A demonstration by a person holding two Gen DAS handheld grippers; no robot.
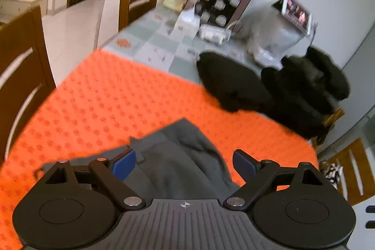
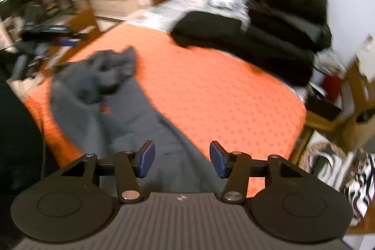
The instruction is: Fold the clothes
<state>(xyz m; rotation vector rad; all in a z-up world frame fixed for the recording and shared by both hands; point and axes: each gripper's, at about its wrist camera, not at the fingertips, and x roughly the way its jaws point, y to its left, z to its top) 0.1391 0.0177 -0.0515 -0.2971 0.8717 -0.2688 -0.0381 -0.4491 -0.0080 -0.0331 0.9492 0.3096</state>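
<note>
Both views are motion-blurred. A grey garment lies rumpled on the orange mat covering the worktop, running from the near edge toward the left edge, its far end bunched into a heap. Dark folded clothes are stacked at the far right corner. The left gripper hangs over the garment's near end, jaws apart and empty; the right gripper likewise stands apart, empty, above the cloth's right border. Judgement: whichever fold is in hand, the bunched end needs spreading flat. Each gripper should pinch a single layer at an edge, and lifts should stay level to avoid dragging the mat.
</note>
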